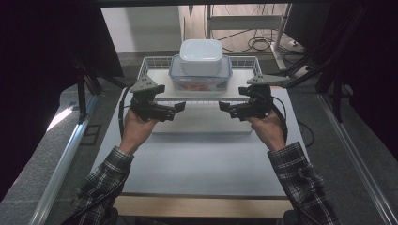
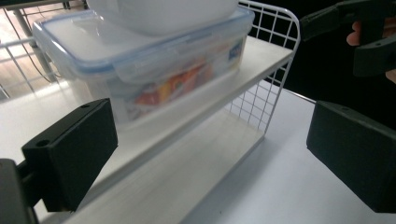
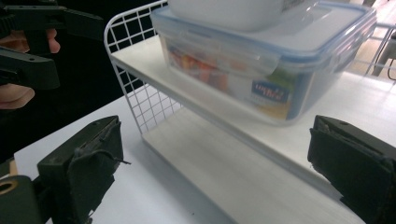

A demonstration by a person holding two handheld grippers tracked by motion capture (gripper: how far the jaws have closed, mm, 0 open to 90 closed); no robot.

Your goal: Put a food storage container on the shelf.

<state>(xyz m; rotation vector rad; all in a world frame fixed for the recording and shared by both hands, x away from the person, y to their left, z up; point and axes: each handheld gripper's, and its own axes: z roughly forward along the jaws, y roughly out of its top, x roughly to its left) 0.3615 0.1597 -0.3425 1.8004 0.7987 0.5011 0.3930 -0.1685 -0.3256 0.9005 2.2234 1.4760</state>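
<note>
A white two-level wire rack (image 1: 155,77) stands at the far middle of the table. On its upper shelf (image 2: 261,56) sits a clear box with a blue-rimmed lid (image 1: 201,79), and a white tub (image 1: 202,56) is stacked on that lid. My left gripper (image 1: 180,107) is in front of the rack's left half and my right gripper (image 1: 224,107) in front of its right half, their tips pointing inward at each other. Both are open and hold nothing. The left gripper view looks between wide jaws at the clear box (image 2: 154,70); the right gripper view does the same (image 3: 261,60).
The rack's lower shelf (image 2: 187,177) is bare. The pale table top (image 1: 197,159) stretches between the rack and the near edge. Black frames stand at both sides, and cables lie on the floor behind.
</note>
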